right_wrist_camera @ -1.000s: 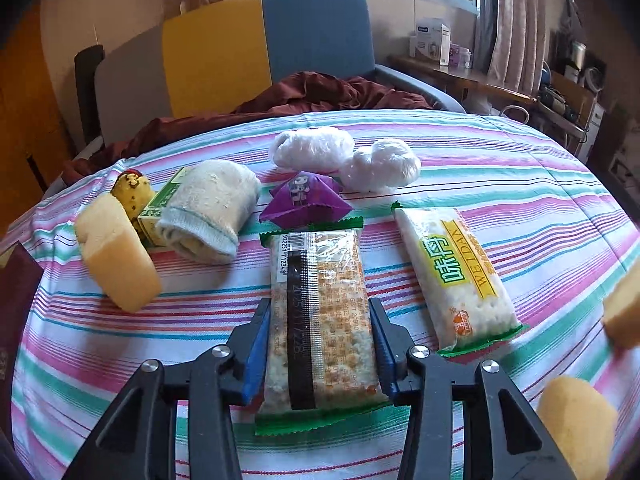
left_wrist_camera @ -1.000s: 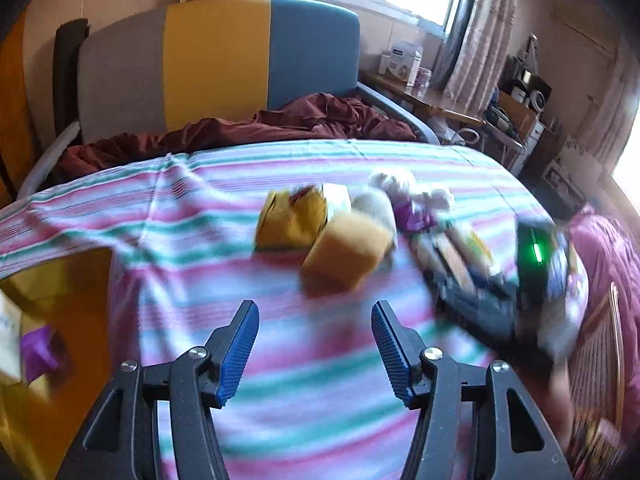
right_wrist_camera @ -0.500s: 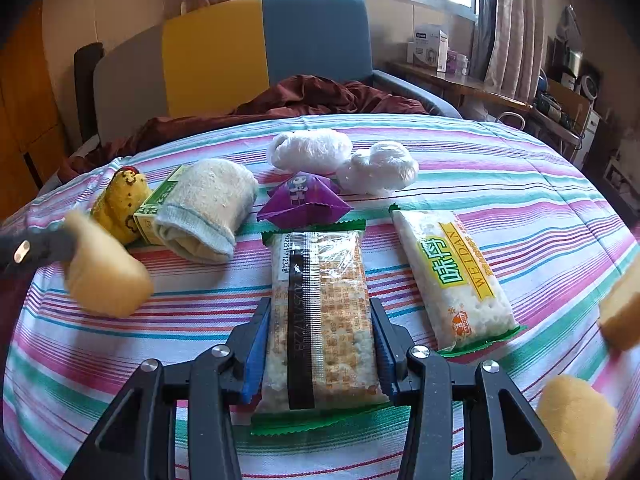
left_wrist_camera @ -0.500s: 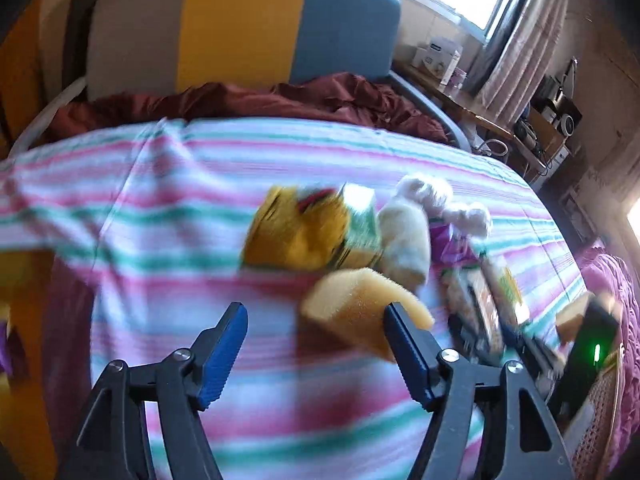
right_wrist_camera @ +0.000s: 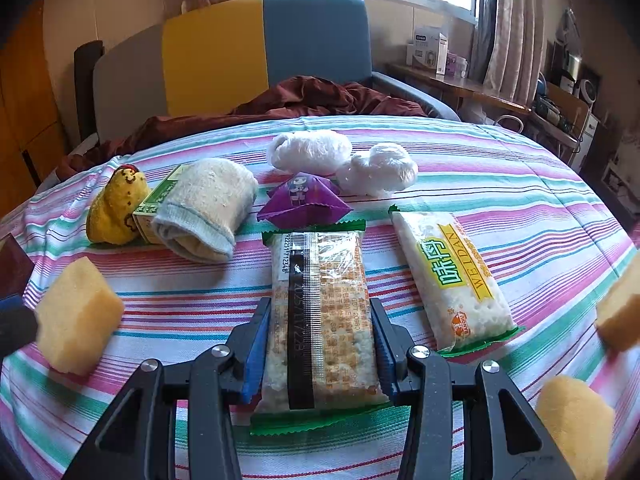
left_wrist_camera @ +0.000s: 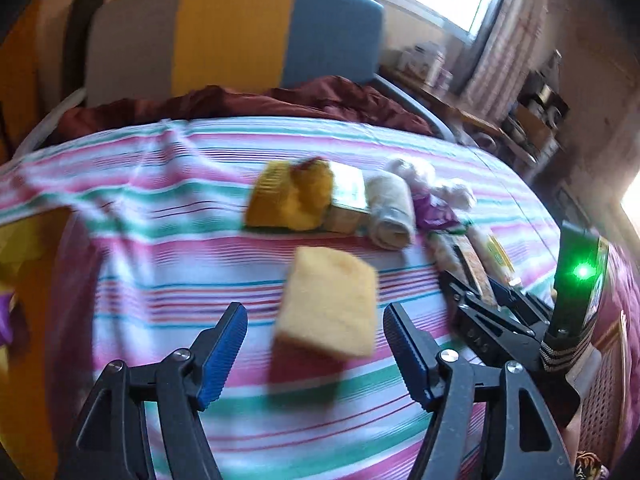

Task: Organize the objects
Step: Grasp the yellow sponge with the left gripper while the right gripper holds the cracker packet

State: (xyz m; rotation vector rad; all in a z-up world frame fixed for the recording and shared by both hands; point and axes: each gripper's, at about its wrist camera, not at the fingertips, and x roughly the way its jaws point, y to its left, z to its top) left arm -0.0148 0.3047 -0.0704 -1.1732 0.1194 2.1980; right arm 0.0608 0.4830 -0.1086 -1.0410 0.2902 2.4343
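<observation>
A yellow sponge block (left_wrist_camera: pixel 328 308) stands on the striped tablecloth (left_wrist_camera: pixel 160 248), between the blue pads of my left gripper (left_wrist_camera: pixel 316 316), which is open with gaps on both sides. The same sponge (right_wrist_camera: pixel 76 316) shows in the right wrist view with a left fingertip (right_wrist_camera: pixel 12 320) beside it. My right gripper (right_wrist_camera: pixel 319 308) is shut on a clear cracker packet (right_wrist_camera: pixel 320 340) that lies flat on the cloth. From the left wrist view, that right gripper (left_wrist_camera: pixel 480 300) shows holding the packet.
Behind the sponge sit a yellow plush toy (right_wrist_camera: pixel 116 208), a green box (right_wrist_camera: pixel 156 204), a rolled sock (right_wrist_camera: pixel 204 208), a purple sachet (right_wrist_camera: pixel 304 200) and two white wrapped bundles (right_wrist_camera: pixel 310 150). A second cracker packet (right_wrist_camera: pixel 452 276) and two sponges (right_wrist_camera: pixel 572 420) lie to the right. An armchair (right_wrist_camera: pixel 260 48) stands behind the table.
My left gripper has widened and dropped toward the table, so the sponge now sits between its fingers. The sponge shifted a little toward the near left. The right gripper has not moved.
</observation>
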